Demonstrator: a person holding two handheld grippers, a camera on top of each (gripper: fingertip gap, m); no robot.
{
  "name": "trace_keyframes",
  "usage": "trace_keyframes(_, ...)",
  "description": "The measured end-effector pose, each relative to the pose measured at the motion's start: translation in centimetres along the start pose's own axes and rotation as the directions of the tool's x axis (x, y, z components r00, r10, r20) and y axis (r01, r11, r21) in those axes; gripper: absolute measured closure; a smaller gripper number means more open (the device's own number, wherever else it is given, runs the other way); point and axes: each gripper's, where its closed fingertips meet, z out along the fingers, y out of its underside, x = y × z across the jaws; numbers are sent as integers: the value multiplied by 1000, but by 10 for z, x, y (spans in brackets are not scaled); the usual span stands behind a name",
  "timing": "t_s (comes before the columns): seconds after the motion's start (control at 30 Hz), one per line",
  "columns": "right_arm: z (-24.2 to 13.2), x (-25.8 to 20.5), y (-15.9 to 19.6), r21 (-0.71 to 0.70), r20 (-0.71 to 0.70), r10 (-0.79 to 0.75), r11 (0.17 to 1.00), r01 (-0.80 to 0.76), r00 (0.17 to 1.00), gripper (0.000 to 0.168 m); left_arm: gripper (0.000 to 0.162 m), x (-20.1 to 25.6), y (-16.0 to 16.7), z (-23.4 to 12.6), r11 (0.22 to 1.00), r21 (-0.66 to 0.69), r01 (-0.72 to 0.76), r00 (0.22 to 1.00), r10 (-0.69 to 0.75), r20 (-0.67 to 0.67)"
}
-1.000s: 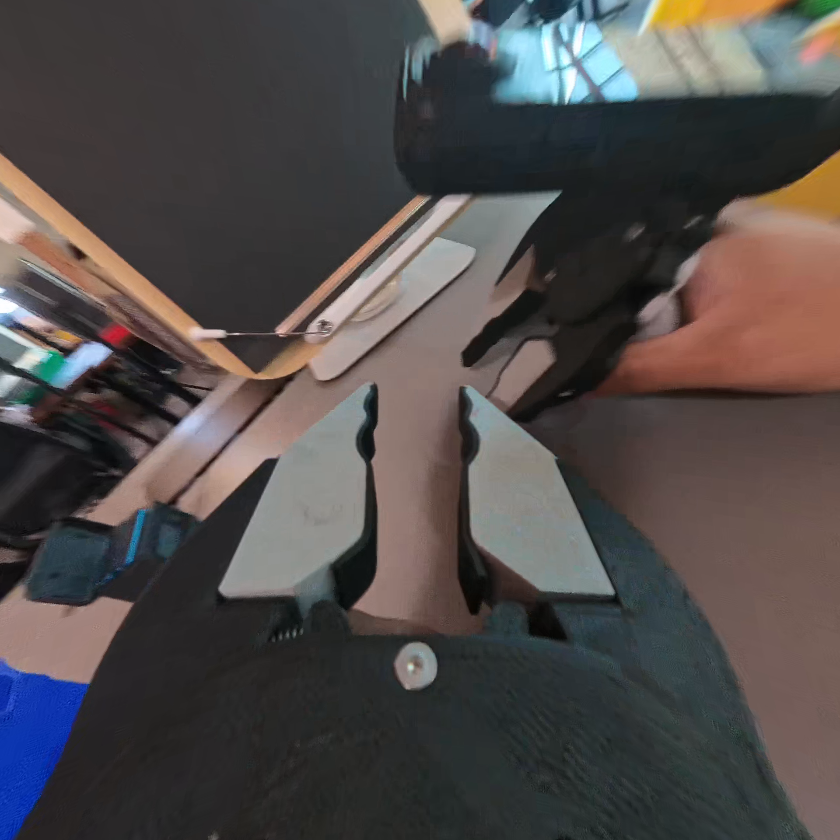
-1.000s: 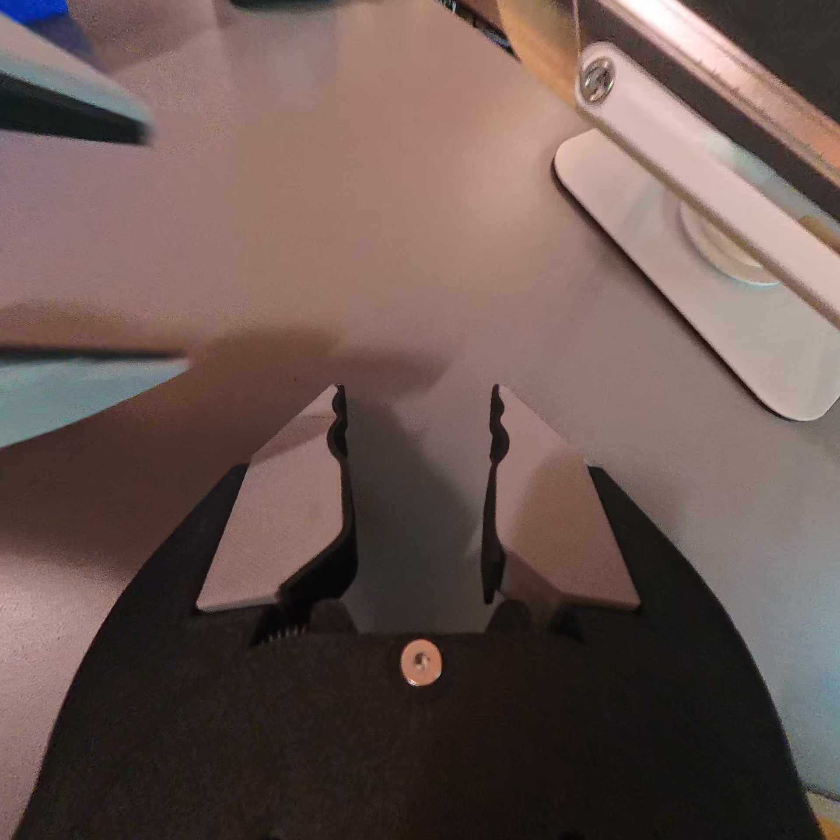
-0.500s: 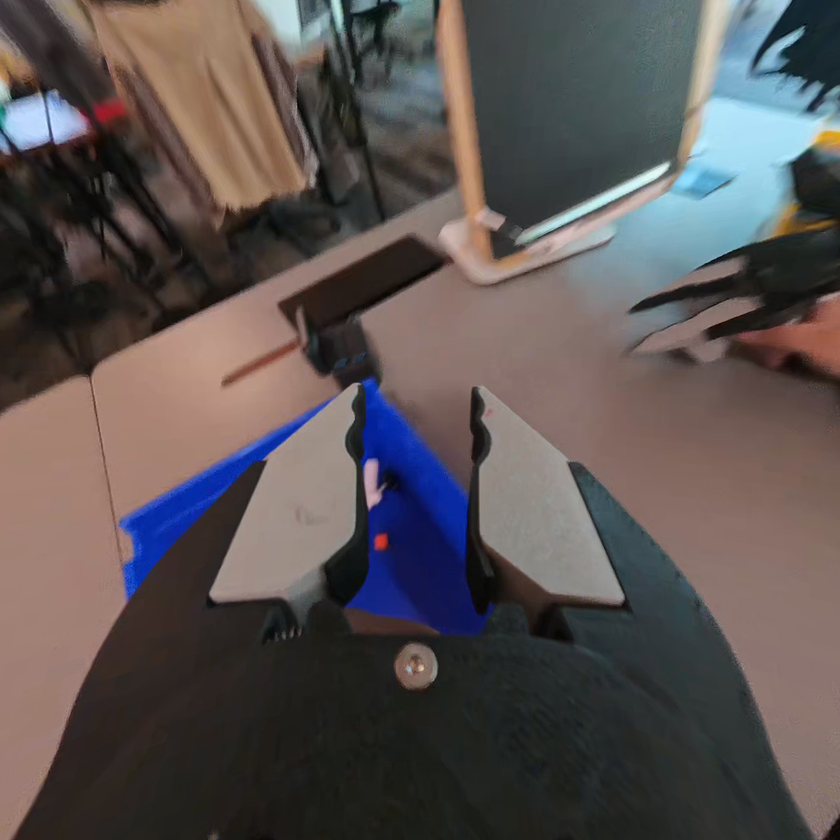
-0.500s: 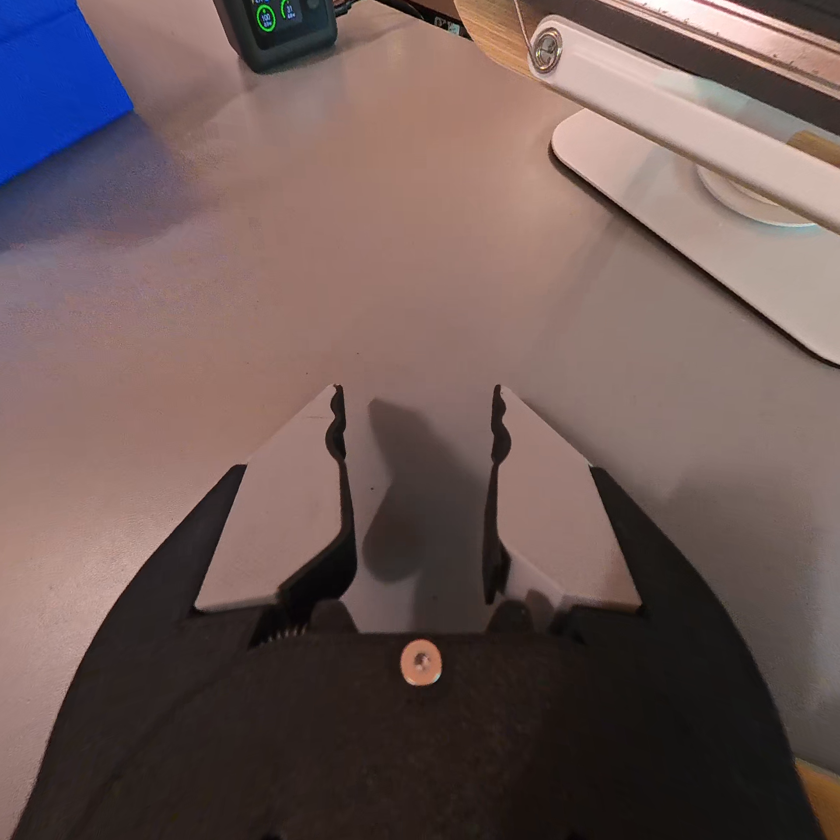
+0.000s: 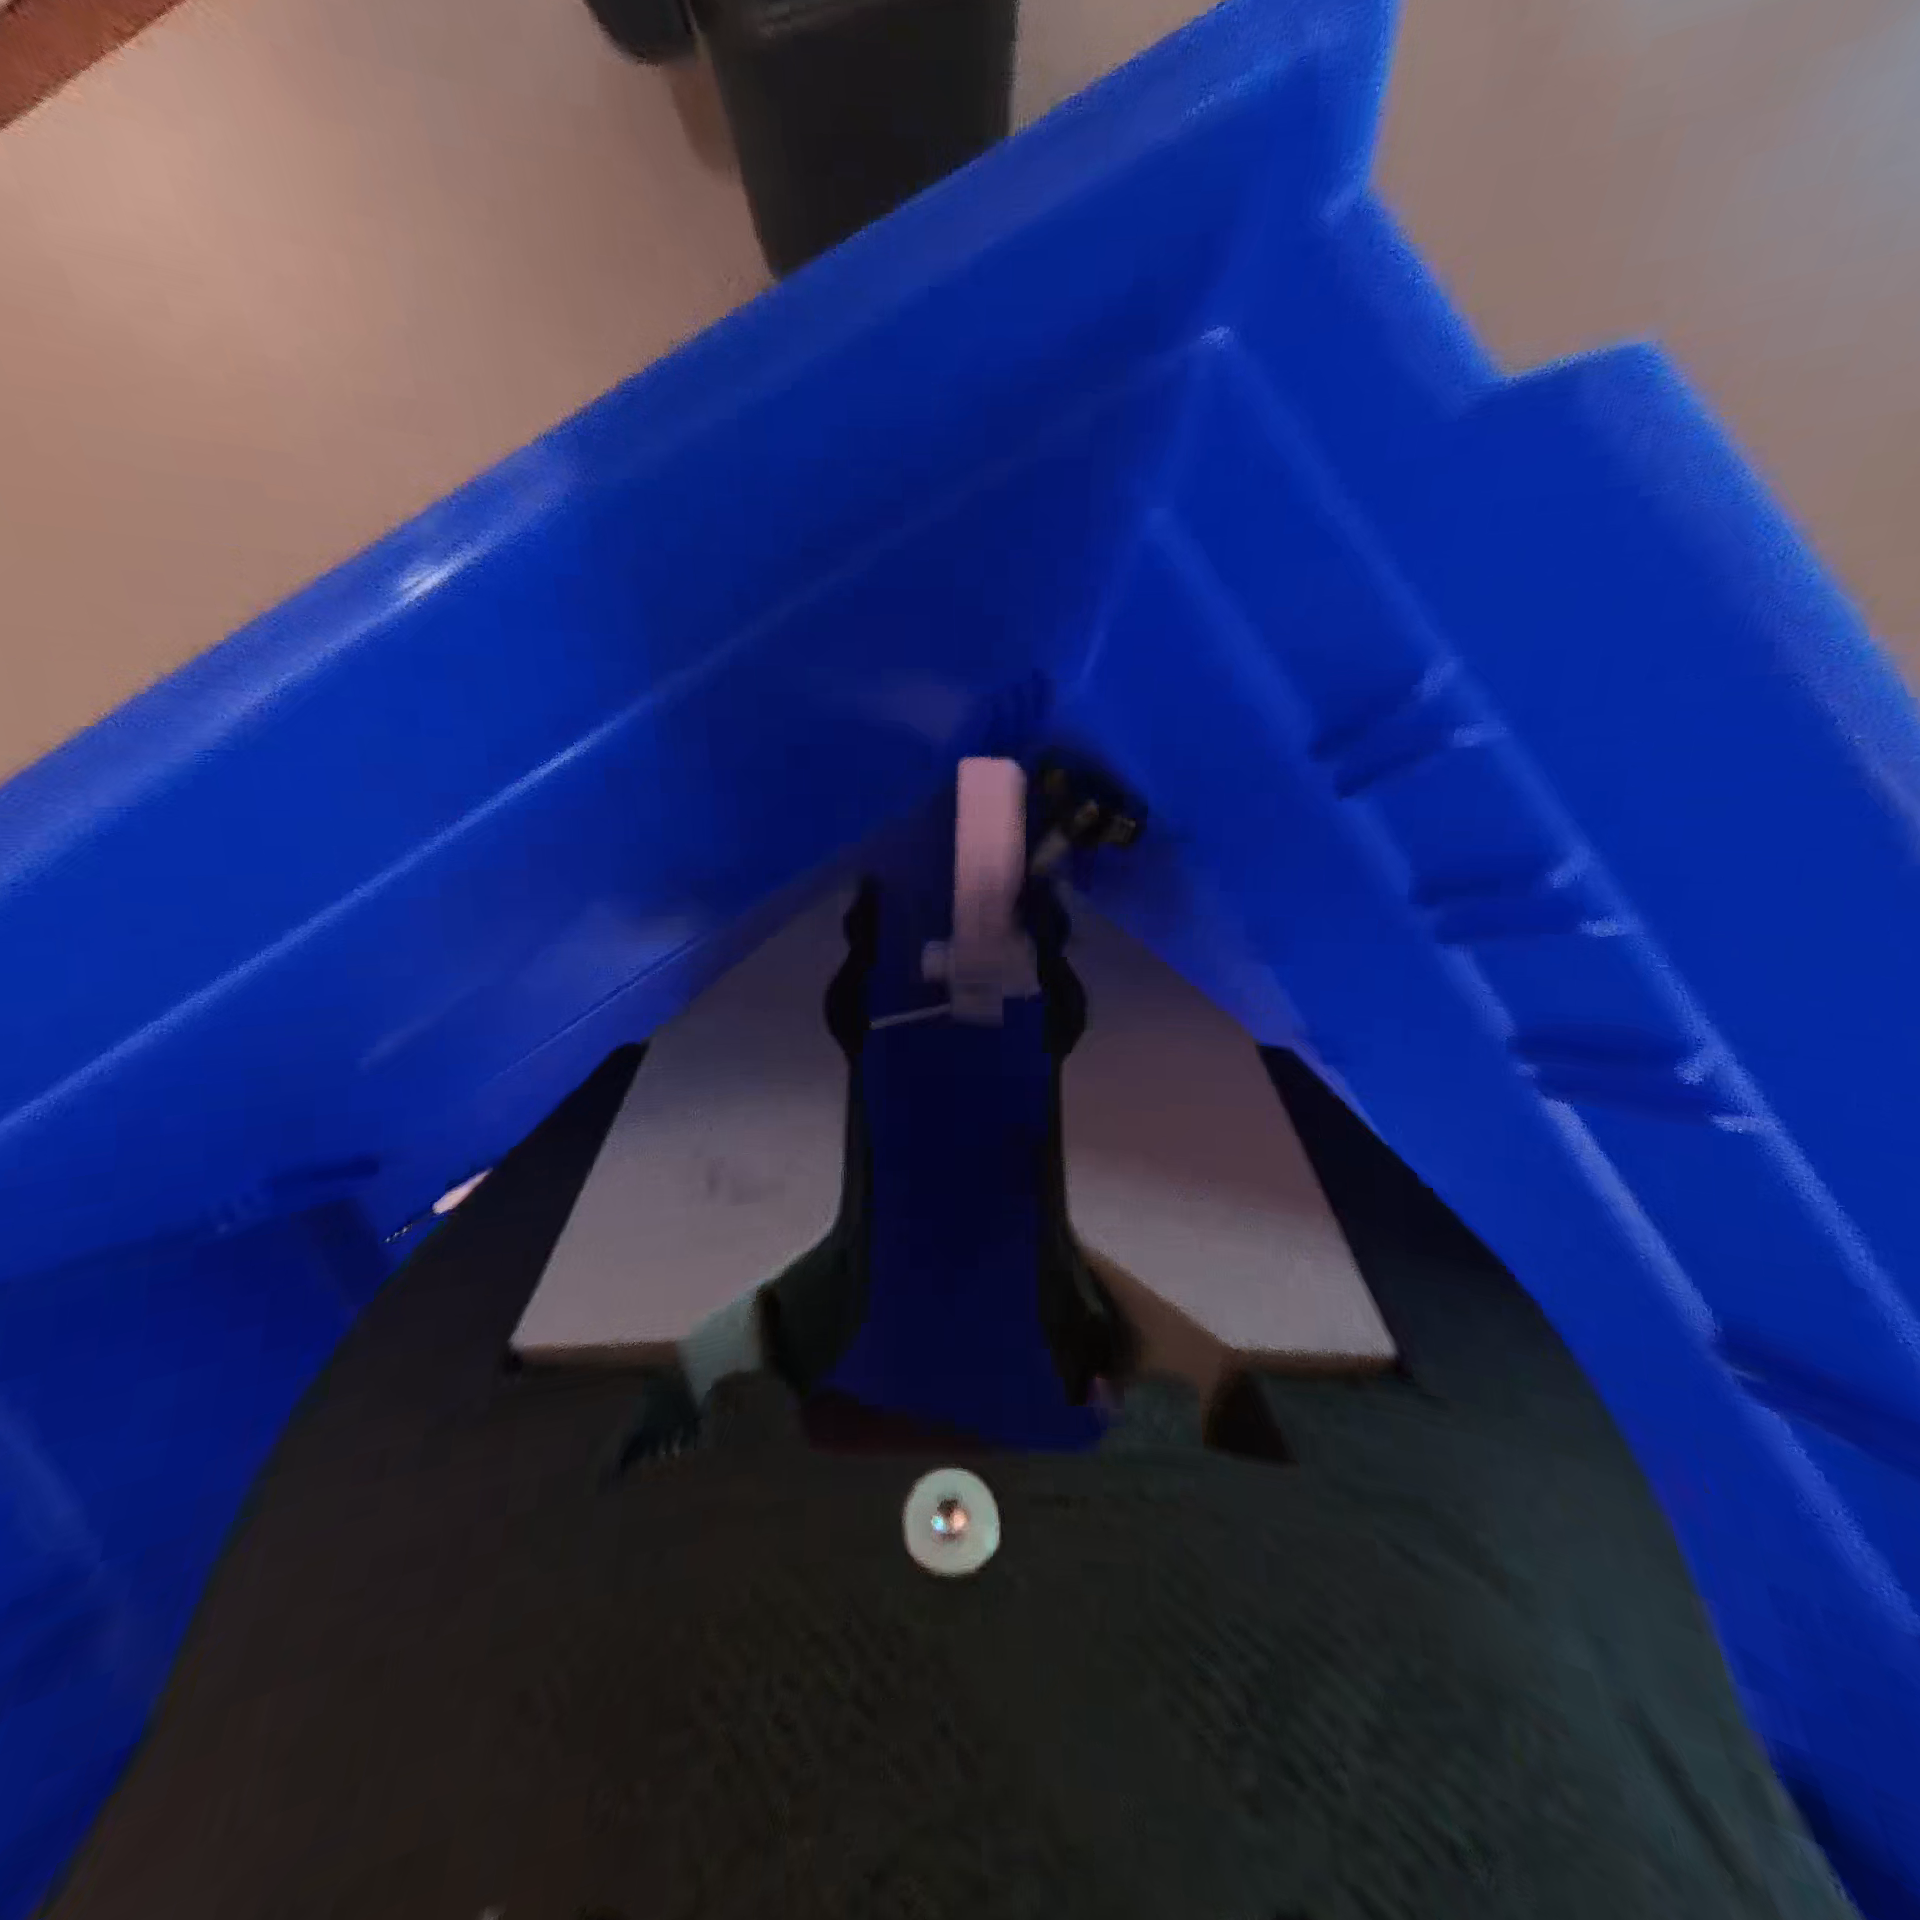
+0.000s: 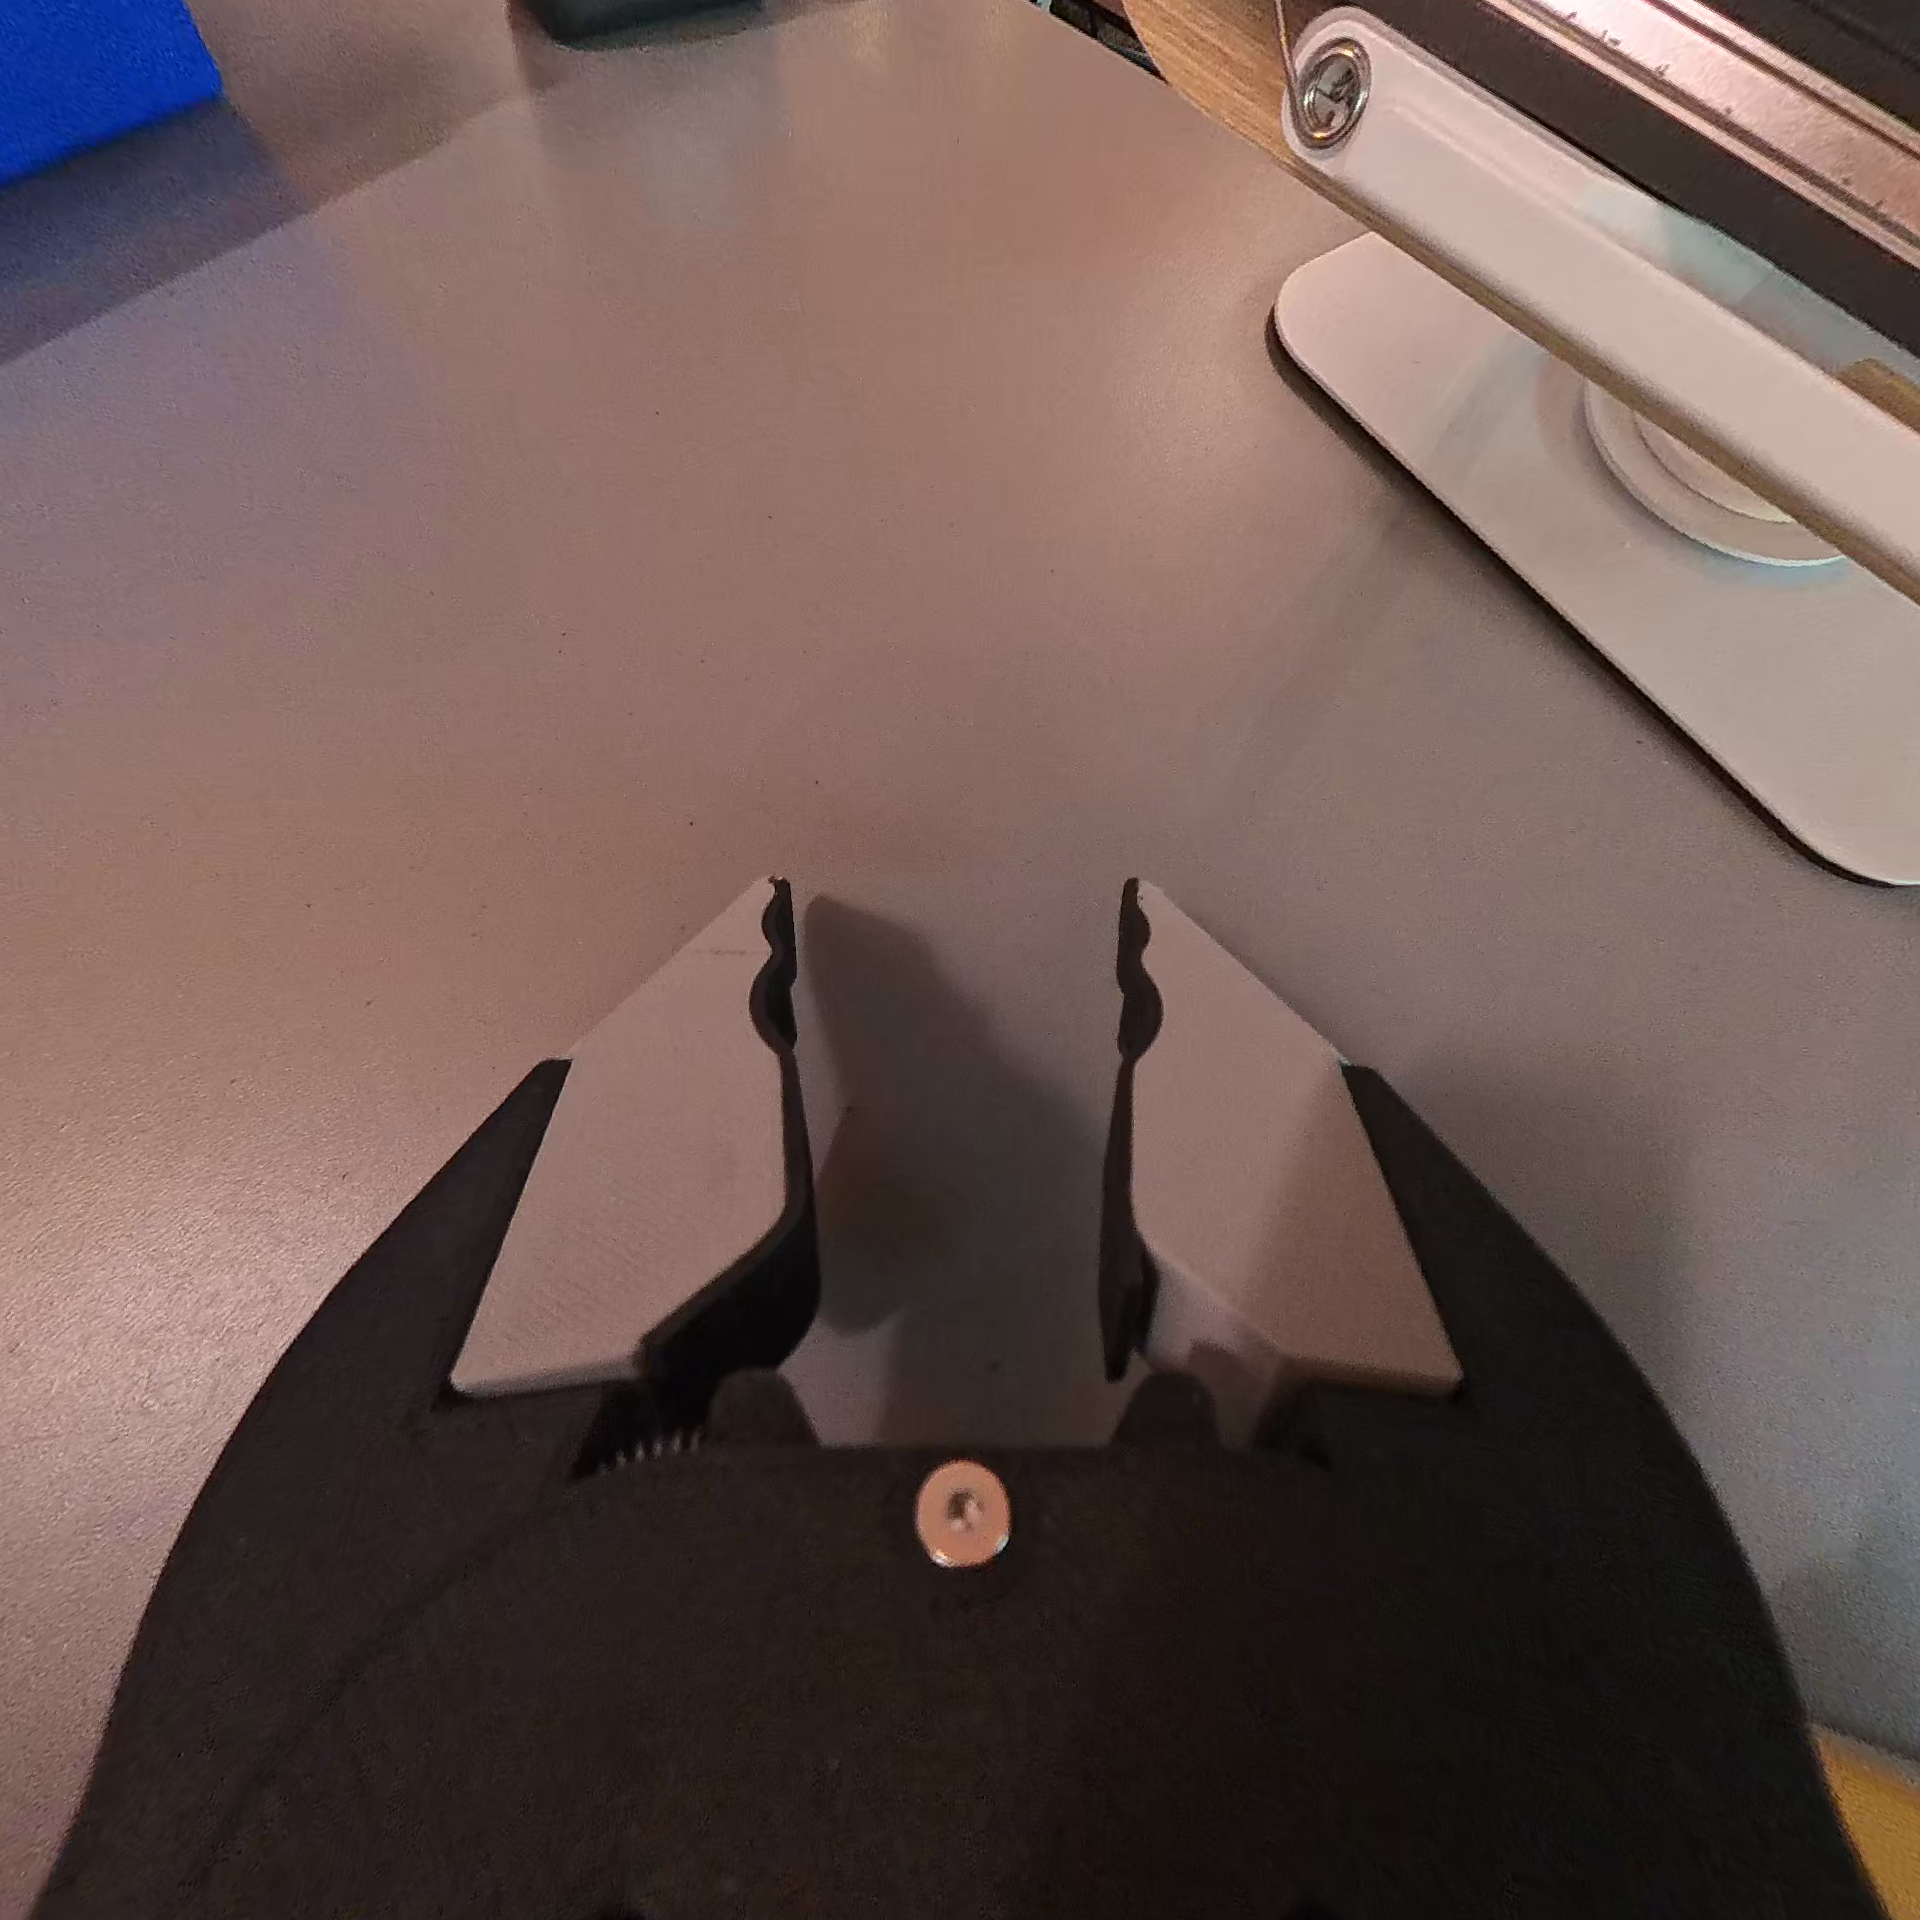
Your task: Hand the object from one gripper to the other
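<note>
Reaching, left wrist view: left gripper (image 5: pixel 951 935) parted inside blue bin (image 5: pixel 727 582), jaws flanking the pink object (image 5: pixel 985 894) at the bin's far corner.
Handling: likely light, stiff plastic; pinch its flat sides.
Right wrist view: right gripper (image 6: pixel 954 904) parted, empty, over bench (image 6: pixel 623 520).

Left wrist view looks steeply down, at close range, into a corner of a blue plastic bin (image 5: pixel 727 582) that fills most of the frame. Right wrist view sits low over the grey matte tabletop (image 6: pixel 727 520), facing forward toward a white flat stand base (image 6: pixel 1662 623) at upper right. The same blue bin (image 6: pixel 83 83) edges its upper left corner.
</note>
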Motion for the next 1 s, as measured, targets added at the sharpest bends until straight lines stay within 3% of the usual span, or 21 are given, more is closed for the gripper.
trace_keyframes(0.07, 0, 0, 1, -4, 4, 3, 1000, -3, 1000, 109, 148, -3, 1, -1, 1000, -17, -16, 1000, 16, -17)
trace_keyframes(0.17, 0, -1, 0, -3, 9, 2, 1000, -2, 1000, 110, 150, -8, 8, -9, 993, -79, -92, 996, 92, 5)
trace_keyframes(0.3, 0, -3, 0, 2, 23, -5, 1000, 5, 1000, 110, 150, -10, -15, -51, 984, -8, -177, 979, 177, 98)
trace_keyframes(0.4, -1, -5, -1, 9, 31, -11, 1000, 10, 999, 111, 150, -8, -55, -104, 958, 139, -249, 953, 217, 211)
trace_keyframes(0.5, -2, -6, -1, 15, 37, -15, 1000, 14, 999, 112, 151, 21, -109, -170, 869, 385, -311, 937, 212, 277)
trace_keyframes(0.6, -3, -6, -3, 25, 37, -15, 1000, 14, 999, 113, 151, 91, -158, -231, 710, 648, -275, 961, 228, 158)
trace_keyframes(0.7, -6, -6, -6, 55, 38, -10, 998, 8, 999, 114, 151, 167, -187, -261, 583, 787, -201, 951, 309, 14)
trace_keyframes(0.83, -15, -5, -16, 135, 59, 12, 991, -20, 998, 114, 151, 235, -205, -229, 532, 840, -104, 936, 337, -98)
trace_keyframes(1.0, -36, -4, -38, 286, 111, 43, 955, -73, 993, 106, 151, 280, -202, -115, 613, 779, 132, 901, 253, -352)
